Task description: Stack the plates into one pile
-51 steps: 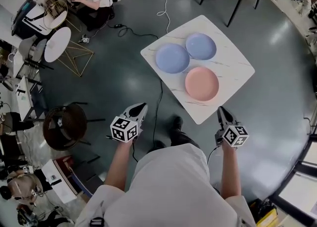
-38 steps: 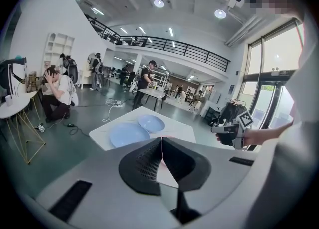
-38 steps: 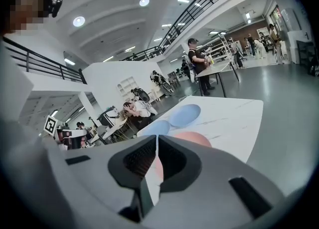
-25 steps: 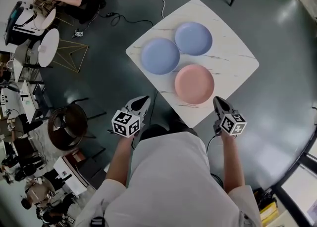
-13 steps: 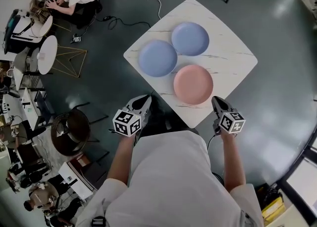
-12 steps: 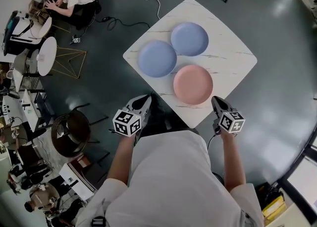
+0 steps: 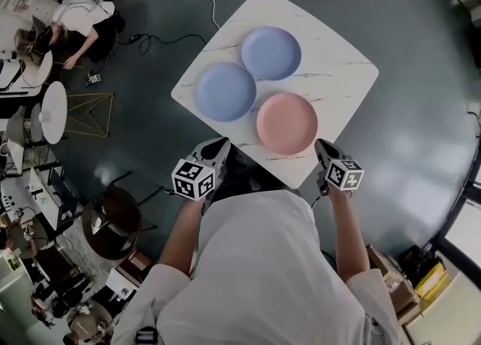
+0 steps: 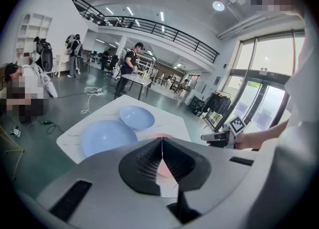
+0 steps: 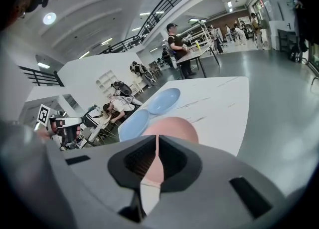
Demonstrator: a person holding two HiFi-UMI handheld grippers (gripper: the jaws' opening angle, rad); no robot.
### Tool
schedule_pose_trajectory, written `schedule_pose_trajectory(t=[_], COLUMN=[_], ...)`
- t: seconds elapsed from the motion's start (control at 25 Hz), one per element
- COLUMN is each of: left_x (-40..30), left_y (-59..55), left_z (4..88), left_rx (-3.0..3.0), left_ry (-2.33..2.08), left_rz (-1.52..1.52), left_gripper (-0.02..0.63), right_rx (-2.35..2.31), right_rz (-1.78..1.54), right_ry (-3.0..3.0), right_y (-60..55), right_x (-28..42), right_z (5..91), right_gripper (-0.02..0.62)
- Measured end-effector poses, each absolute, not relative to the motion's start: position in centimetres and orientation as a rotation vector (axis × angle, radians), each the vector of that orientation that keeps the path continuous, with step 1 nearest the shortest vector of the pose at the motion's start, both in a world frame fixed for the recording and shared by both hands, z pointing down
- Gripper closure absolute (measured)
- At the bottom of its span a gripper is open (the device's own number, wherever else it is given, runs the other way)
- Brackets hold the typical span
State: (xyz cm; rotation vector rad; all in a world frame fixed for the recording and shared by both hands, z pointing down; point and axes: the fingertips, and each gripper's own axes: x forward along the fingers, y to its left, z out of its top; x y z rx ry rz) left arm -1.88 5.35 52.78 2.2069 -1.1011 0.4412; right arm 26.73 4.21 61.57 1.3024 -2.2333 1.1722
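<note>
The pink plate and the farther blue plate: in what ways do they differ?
The pink plate is pink; the farther blue plate is pale blue. The pink plate lies at the table edge nearest the person; the blue one lies farther back. Both are round, empty, flat and unstacked.

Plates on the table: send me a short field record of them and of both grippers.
table: white marbled top
plates: pink plate, nearer blue plate, farther blue plate
stacked: none, each lies singly
left gripper: shut, empty, by the near edge
right gripper: shut, empty, beside the pink plate
</note>
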Motion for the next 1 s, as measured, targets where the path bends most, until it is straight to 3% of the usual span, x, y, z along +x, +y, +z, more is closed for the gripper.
schedule_pose_trajectory(t=[1.0], left_x=[-4.0], left_y=[4.1], left_z=[57.7], left_rx=[2.122], left_ry=[-0.93], left_rz=[0.52], left_gripper=[0.592], right_rx=[1.462], right_rz=[1.425], right_ry=[-1.852], right_y=[5.0], right_x=[28.7], right_z=[72.9], right_gripper=[0.561])
